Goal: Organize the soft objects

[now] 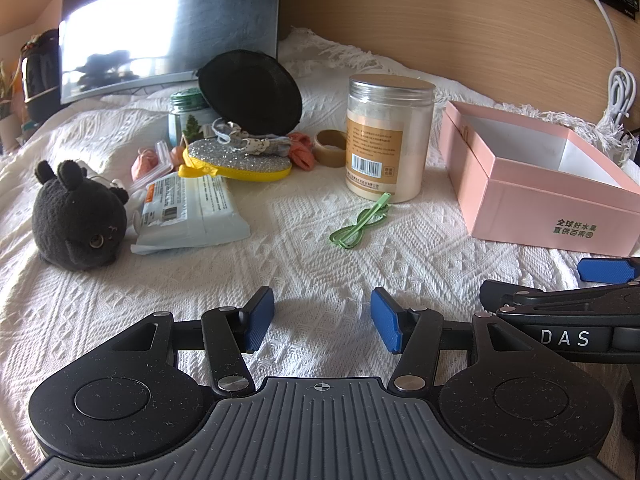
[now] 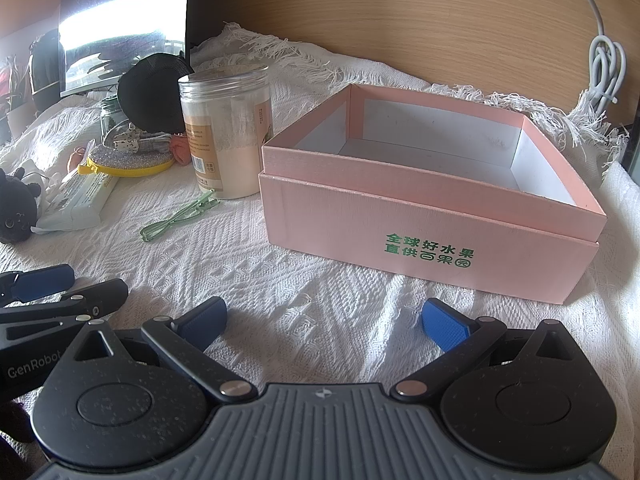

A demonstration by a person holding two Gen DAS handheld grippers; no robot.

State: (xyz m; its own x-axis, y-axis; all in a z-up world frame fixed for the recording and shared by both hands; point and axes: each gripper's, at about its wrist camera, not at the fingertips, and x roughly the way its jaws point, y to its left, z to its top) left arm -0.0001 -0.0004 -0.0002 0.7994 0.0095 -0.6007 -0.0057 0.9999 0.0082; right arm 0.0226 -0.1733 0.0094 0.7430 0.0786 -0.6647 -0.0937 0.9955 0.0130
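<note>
A black plush toy [image 1: 78, 218] lies at the left on the white woven cloth [image 1: 304, 248]; its edge shows in the right wrist view [image 2: 14, 210]. An open pink box [image 2: 432, 196] stands on the right, with nothing inside; it also shows at the right edge [image 1: 532, 184]. My left gripper [image 1: 322, 320] hovers open over bare cloth, nothing between its blue pads. My right gripper [image 2: 324, 322] is open wide in front of the pink box, also holding nothing. A yellow-edged glitter pouch [image 1: 238, 160], small cloth pieces and a soft tissue pack [image 1: 192, 210] lie behind.
A clear jar of powder [image 1: 386, 138] stands mid-table beside a green hair clip [image 1: 360, 224], a tape roll [image 1: 330, 147] and a black round case [image 1: 252, 92]. A monitor [image 1: 160, 28] leans at the back. A white cable [image 2: 604, 68] hangs by the wooden wall.
</note>
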